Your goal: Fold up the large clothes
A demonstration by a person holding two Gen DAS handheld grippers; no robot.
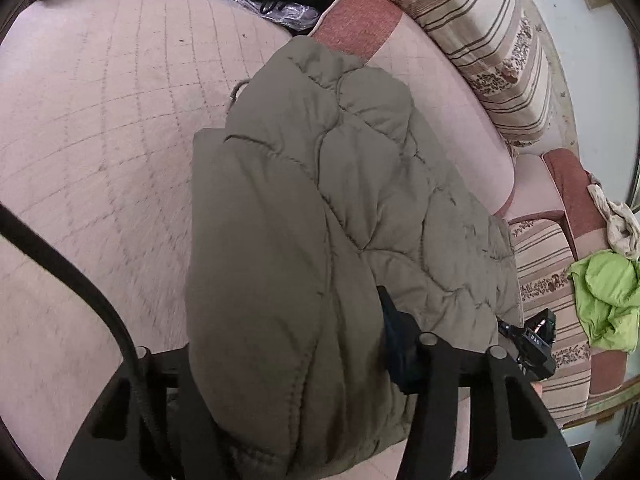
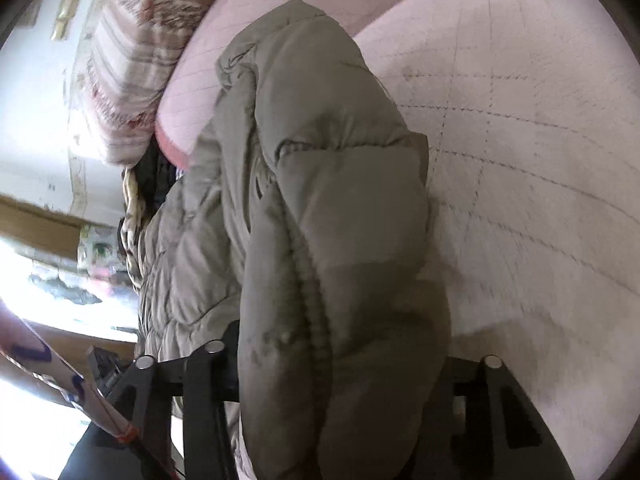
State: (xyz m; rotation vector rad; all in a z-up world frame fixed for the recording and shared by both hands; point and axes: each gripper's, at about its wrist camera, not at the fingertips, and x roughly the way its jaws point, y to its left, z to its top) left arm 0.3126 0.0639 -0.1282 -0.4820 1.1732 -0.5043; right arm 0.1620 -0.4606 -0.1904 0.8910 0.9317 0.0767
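A thick fold of the olive quilted jacket (image 1: 304, 220) fills the bottom centre of the left wrist view, bunched between the fingers of the left gripper (image 1: 288, 380), which is clamped on it. In the right wrist view the right gripper (image 2: 340, 392) likewise pinches a padded fold of the jacket (image 2: 320, 200) at the bottom centre. The jacket stretches upward over the pink quilted mattress (image 1: 100, 120), toward striped cushions (image 1: 488, 40) at the upper right. A green cloth (image 1: 608, 296) lies at the right edge
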